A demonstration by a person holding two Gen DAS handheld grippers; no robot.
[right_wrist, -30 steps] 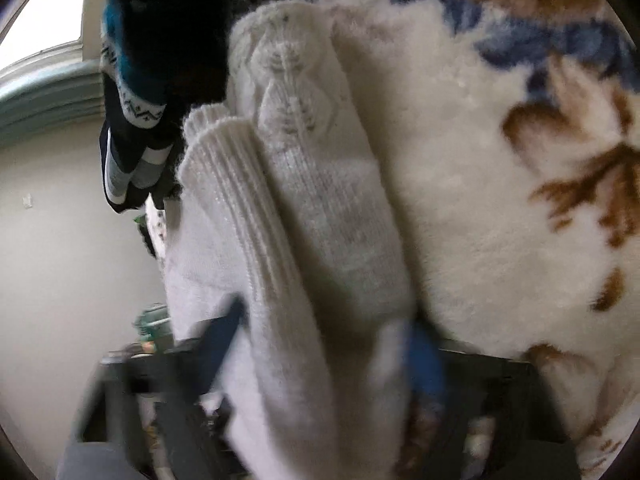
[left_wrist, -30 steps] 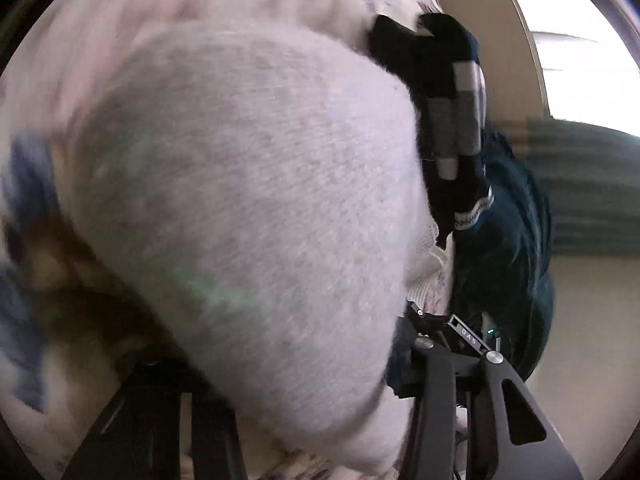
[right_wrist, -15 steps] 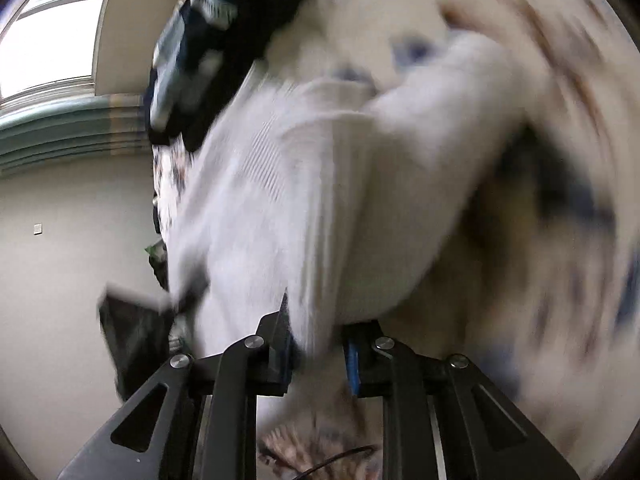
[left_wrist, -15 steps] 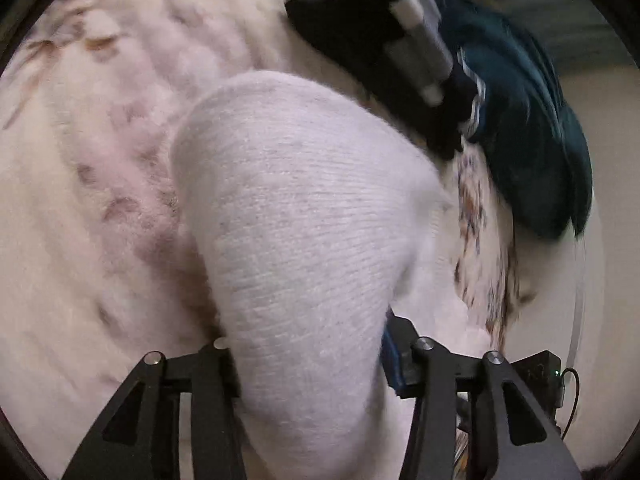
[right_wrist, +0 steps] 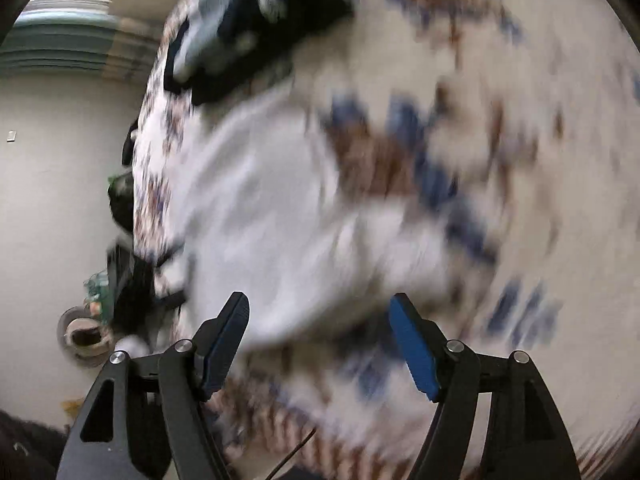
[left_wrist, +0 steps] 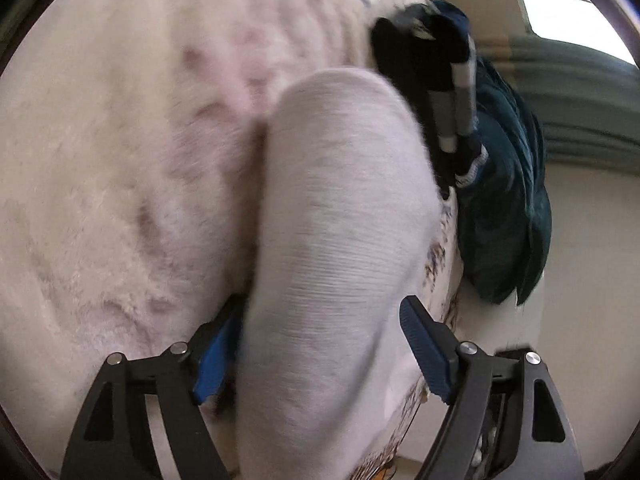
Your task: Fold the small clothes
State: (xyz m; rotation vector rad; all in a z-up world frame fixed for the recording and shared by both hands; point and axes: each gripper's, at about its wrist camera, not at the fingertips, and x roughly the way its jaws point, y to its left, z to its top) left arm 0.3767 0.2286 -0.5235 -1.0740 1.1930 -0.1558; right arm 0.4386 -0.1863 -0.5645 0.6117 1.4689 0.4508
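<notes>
A white knitted sock [left_wrist: 344, 216] lies folded on a fluffy white blanket [left_wrist: 120, 160] with blue and brown flowers. In the left wrist view my left gripper [left_wrist: 320, 356] is open, its blue pads on either side of the sock's near end. In the right wrist view, which is blurred by motion, the white sock [right_wrist: 272, 216] lies just beyond my right gripper [right_wrist: 320, 340], which is open and holds nothing.
A dark pair of socks with grey stripes [left_wrist: 440, 96] and a teal garment [left_wrist: 508, 208] lie beyond the white sock near the blanket's edge. The dark socks also show in the right wrist view [right_wrist: 248, 28]. A pale wall [right_wrist: 48, 200] and floor clutter lie past the edge.
Both grippers have opened and let go of the white sock, which now rests on the blanket. The right gripper has pulled back and is still moving.
</notes>
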